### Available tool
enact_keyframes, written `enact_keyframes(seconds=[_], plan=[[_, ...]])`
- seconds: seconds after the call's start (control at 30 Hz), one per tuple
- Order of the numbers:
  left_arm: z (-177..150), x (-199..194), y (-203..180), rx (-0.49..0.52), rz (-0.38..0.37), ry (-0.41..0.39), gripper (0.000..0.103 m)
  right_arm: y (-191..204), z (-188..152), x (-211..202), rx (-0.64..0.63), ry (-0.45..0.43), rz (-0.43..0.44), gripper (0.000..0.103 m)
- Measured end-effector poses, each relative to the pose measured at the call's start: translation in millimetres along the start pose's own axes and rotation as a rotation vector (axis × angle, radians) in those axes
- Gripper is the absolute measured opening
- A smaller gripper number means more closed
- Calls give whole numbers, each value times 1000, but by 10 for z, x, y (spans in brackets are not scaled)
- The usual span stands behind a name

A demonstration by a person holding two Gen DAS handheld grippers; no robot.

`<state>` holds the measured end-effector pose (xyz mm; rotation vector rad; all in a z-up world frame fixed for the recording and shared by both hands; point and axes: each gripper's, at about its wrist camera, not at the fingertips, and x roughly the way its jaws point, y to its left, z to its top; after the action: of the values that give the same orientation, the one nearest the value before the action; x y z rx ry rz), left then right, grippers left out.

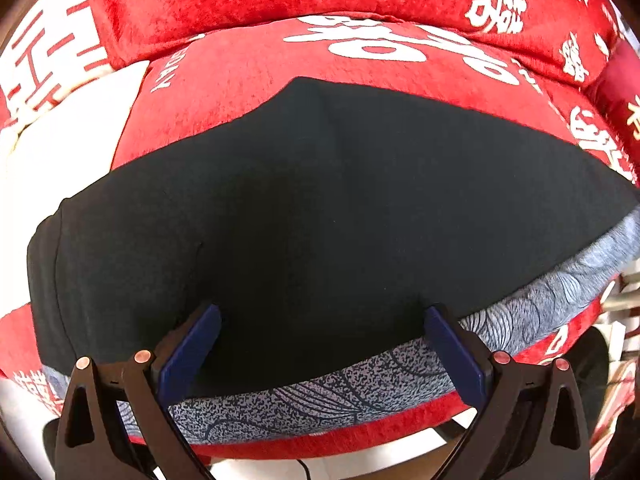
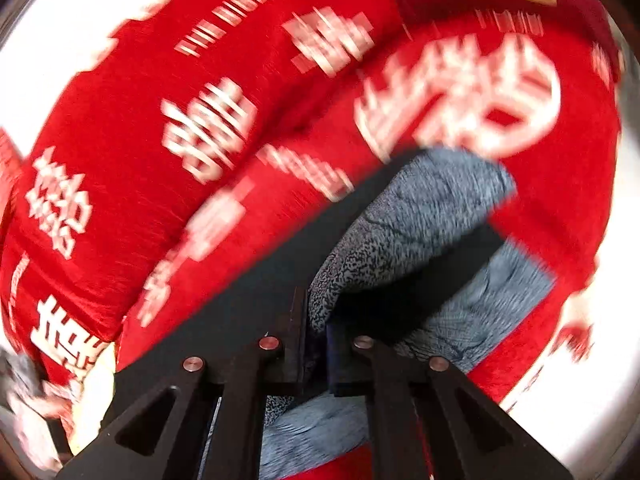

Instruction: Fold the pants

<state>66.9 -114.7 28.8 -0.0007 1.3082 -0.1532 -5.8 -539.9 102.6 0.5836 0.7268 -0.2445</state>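
Left hand-held gripper (image 1: pixel 320 344): jaws spread over the dark pants (image 1: pixel 320 208). Right hand-held gripper (image 2: pixel 318 344): clamped on the patterned pants fabric.

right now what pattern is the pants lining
Grey-blue speckled print with dark curved lines, on the pants lining; clearest in the left wrist view.

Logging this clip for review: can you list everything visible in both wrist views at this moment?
pants: one, black, spread flat on the cushion.
patterned cloth: one, grey-blue with a leaf print, under the pants' near edge; a raised part is pinched in the right view.
cushion: red plush with white characters, beneath both fabrics.
white cloth: one, far left on the cushion.
left gripper: open, blue-padded fingers over the pants' near edge.
right gripper: shut on the patterned cloth; view blurred.
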Motion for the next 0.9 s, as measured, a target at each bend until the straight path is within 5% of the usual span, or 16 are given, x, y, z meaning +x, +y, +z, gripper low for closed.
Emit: enact_keyframes(seconds=[0.13,0.3,0.43,0.53,0.73,0.9], plan=[[-27,27,-6,10,2,4,102,110,-72,-175,-42,-11,-80,8],[-61,-46,-15,33,-26,5,102,-371,-310,396,38,147,-206,8],[-76,-93,23,37,-37,-1,102,-220,-249,227,-43,82,-195,8],[-84,-14,52,18,-34,17,102,-334,-222,297,-31,109,-196,32],[-91,-24,-31,33,-32,9,102,-961,-187,448,210,129,28,39],[-126,31,-93,60,10,6,102,-1280,-148,474,405,52,123,58]])
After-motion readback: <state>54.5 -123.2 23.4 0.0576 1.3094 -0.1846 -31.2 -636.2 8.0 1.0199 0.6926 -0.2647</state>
